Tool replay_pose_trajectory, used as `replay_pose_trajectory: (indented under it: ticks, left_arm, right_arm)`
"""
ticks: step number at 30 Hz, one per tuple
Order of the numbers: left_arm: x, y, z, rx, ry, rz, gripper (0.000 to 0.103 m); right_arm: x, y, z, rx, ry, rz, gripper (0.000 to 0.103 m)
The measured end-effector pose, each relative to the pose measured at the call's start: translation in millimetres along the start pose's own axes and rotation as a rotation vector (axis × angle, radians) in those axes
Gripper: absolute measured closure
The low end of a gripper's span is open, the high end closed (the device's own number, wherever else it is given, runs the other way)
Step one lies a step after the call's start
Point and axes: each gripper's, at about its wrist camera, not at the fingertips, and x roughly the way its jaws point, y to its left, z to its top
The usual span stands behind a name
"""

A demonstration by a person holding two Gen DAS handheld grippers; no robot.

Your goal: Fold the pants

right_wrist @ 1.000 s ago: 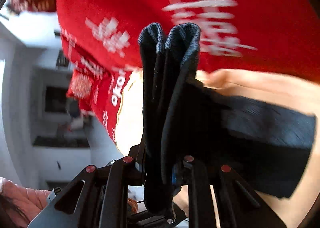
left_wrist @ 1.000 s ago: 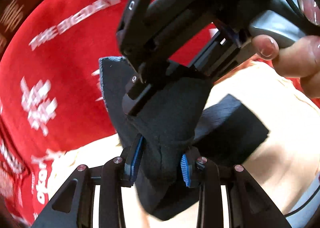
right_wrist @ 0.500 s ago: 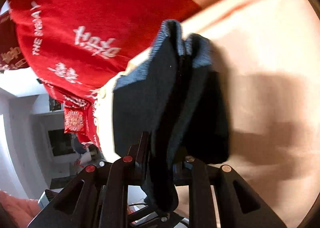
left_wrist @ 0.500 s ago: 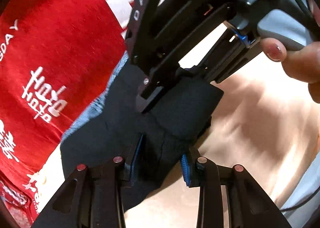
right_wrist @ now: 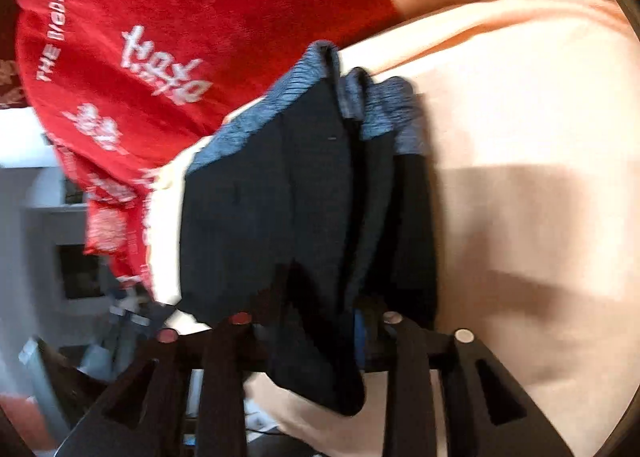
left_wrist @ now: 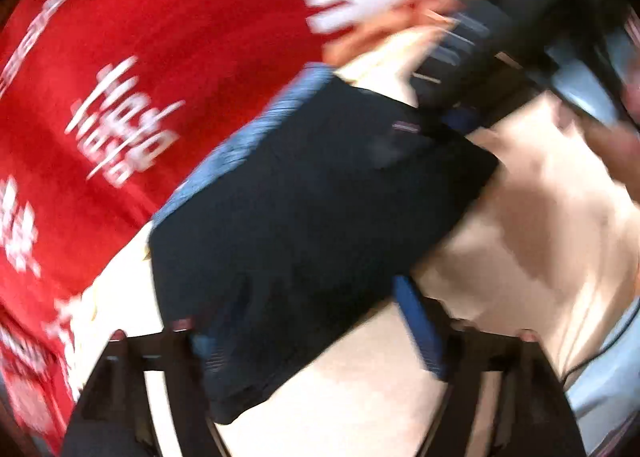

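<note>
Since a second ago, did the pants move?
Yes. The pants came down onto the cream sheet, beside the red blanket. The left jaws have just opened, pants between them.

The red blanket (right_wrist: pixel 224 13) carries white lettering, of which "THE BIGDAY" reads clearly along its edge in the right wrist view, while a larger script word beside it is too stylised to make out.
</note>
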Motion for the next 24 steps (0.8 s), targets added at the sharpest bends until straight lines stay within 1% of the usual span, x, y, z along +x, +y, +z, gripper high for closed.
replay_pose_trajectory:
  ticks: [1,2,4,7,10,13,16,20,24]
  left_arm:
    - [-0.3,13.4,-0.1,-0.036,0.001,-0.006,0.022]
    - [-1.1,22.7,-0.4,-0.067,0.011,-0.011,0.022]
    - [5.8,48.3,-3.3,-0.150,0.053,-0.005,0.022]
    - [26.5,83.9,-12.3,-0.266,0.139,-0.013,0.022]
    - [40.3,106.0,-24.6,-0.349,0.203,-0.012,0.022]
    - [49.1,115.7,-34.6,-0.382,0.250,-0.031,0.022]
    - [51.4,118.8,-41.7,-0.410,0.281,-0.057,0.022]
    - [43.5,119.3,-45.1,-0.431,0.302,-0.072,0.022]
    - [31.5,119.3,-51.7,-0.437,0.315,-0.086,0.022]
  right_arm:
    - [-5.2,1.9,-2.7,0.009,-0.016,-0.037,0.065]
    - [-10.5,4.3,-5.6,0.015,-0.034,-0.100,0.058]
    - [-23.4,0.0,-16.3,0.017,-0.060,-0.200,0.057]
    - [-31.4,3.8,-27.8,0.046,-0.081,-0.224,0.057]
    - [-32.8,13.2,-37.2,0.046,-0.104,-0.273,0.057]
    - [-24.2,14.1,-40.4,0.063,-0.097,-0.313,0.057]
    - [-18.4,4.6,-44.9,0.083,-0.080,-0.369,0.056]
    - [-12.1,2.4,-46.2,0.114,-0.077,-0.406,0.051]
    - [-12.6,5.1,-49.3,0.115,-0.067,-0.444,0.050]
